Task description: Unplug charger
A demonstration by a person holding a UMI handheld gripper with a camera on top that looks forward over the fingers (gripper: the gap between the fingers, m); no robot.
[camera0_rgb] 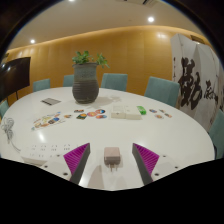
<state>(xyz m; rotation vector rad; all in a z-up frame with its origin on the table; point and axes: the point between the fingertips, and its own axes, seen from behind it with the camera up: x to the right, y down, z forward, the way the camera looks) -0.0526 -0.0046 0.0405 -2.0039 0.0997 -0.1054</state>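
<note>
Charger sits between spread fingers of hand-held gripper, open, lined up to grasp and pull; white tabletop beneath.

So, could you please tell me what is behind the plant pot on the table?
Behind the pot, light blue chairs stand at the table's far edge before a wooden wall. The pot covers whatever is directly behind it. The gripper's fingers are open, a small charger between them.

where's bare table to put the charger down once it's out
Bare white table lies beyond the open hand-held gripper, between the charger at its fingers and the row of small items. It is crowded around that row and the potted plant.
</note>
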